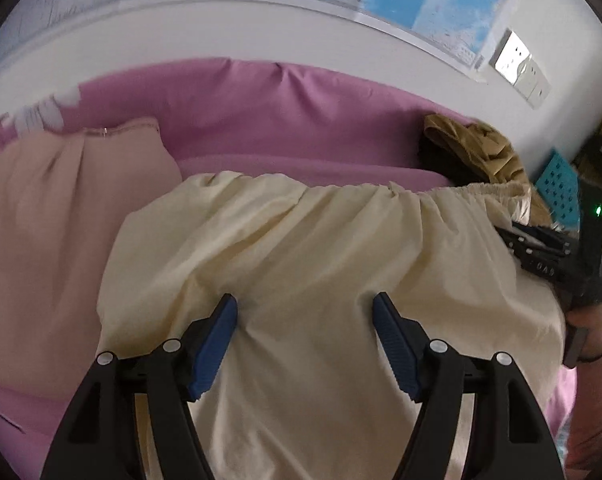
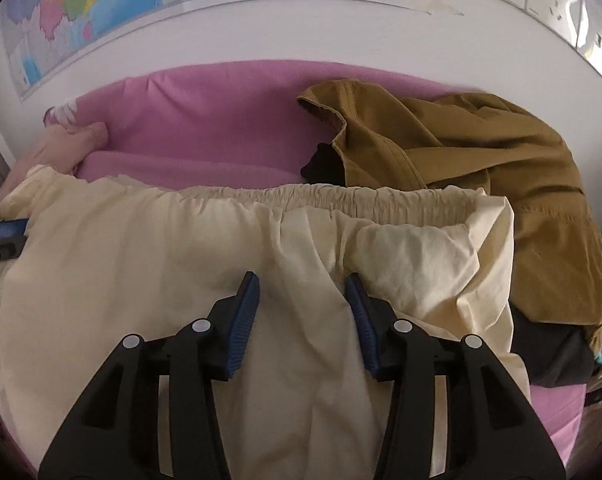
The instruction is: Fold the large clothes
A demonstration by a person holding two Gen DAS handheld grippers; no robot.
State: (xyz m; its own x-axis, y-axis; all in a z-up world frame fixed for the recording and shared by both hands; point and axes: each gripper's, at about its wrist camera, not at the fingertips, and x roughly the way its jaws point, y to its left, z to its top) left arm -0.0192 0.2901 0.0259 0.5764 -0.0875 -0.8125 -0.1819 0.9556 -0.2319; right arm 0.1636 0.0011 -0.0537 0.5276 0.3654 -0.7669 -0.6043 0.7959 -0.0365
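Observation:
A large cream garment (image 1: 301,248) with a gathered elastic waistband (image 2: 341,196) lies spread on the pink bed. My left gripper (image 1: 305,308) hovers just over its left half, jaws wide apart, blue pads clear of the cloth. My right gripper (image 2: 303,284) stands over the right half, jaws partly apart above a crease, with nothing pinched. The right gripper's black body (image 1: 541,252) and the hand holding it show at the right edge of the left wrist view. A blue pad of the left gripper (image 2: 9,228) shows at the left edge of the right wrist view.
A peach garment (image 1: 61,220) lies left of the cream one. A mustard-brown jacket (image 2: 461,160) is heaped at the right over dark cloth (image 2: 549,352). The pink bedsheet (image 2: 205,120) runs back to a white wall with a map (image 2: 81,4) and sockets (image 1: 521,68).

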